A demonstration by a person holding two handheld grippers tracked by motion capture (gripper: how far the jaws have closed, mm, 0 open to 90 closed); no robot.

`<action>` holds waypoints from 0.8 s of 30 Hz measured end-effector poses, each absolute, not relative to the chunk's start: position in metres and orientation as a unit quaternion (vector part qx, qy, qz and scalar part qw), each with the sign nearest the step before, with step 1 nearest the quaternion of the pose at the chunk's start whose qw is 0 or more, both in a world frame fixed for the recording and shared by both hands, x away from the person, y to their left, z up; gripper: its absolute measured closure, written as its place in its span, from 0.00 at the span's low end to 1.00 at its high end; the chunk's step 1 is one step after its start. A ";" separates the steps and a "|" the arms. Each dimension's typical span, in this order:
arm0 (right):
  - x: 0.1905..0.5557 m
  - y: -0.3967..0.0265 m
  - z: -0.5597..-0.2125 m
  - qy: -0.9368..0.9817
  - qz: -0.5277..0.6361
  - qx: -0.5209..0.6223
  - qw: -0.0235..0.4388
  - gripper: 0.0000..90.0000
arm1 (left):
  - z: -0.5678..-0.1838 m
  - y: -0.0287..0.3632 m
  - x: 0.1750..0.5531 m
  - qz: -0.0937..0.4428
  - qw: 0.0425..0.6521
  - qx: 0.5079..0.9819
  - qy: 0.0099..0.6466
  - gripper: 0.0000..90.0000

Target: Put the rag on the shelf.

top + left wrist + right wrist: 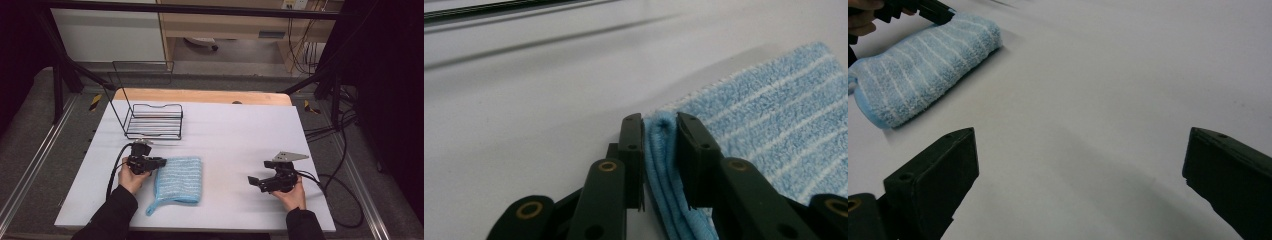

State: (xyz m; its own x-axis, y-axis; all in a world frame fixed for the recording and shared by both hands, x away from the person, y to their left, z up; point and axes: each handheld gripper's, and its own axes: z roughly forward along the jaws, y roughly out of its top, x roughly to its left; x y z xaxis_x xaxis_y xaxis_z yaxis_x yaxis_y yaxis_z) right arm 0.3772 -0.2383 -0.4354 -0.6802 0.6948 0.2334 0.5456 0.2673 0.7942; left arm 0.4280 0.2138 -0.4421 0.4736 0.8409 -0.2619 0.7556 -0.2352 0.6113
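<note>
Left gripper [659, 125] nearest, pinching folded edge of blue towel [180, 179]. Right gripper [256, 181] wide apart, nothing between, well right of towel. White table [240, 130] beneath; wire rack [152, 121] behind towel; grey floor, cables, wooden desk beyond.

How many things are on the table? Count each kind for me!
Blue striped towel: 1
Black wire rack: 1
Grippers: 2, the left gripper with its fingers shut on the towel's edge, the right gripper open
Total: 4
</note>
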 end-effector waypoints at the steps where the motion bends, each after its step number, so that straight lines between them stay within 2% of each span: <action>1: 0.378 -0.235 -0.434 0.791 0.463 0.392 0.080 0.03 | -0.442 0.214 0.428 0.061 0.350 0.784 0.509 0.83; 17: 0.407 -0.155 -0.418 0.787 0.466 0.400 0.060 0.08 | -0.443 0.213 0.426 0.076 0.350 0.796 0.487 0.84; 24: 0.423 -0.107 -0.421 0.794 0.454 0.401 0.052 0.15 | -0.443 0.214 0.427 0.073 0.351 0.797 0.486 0.85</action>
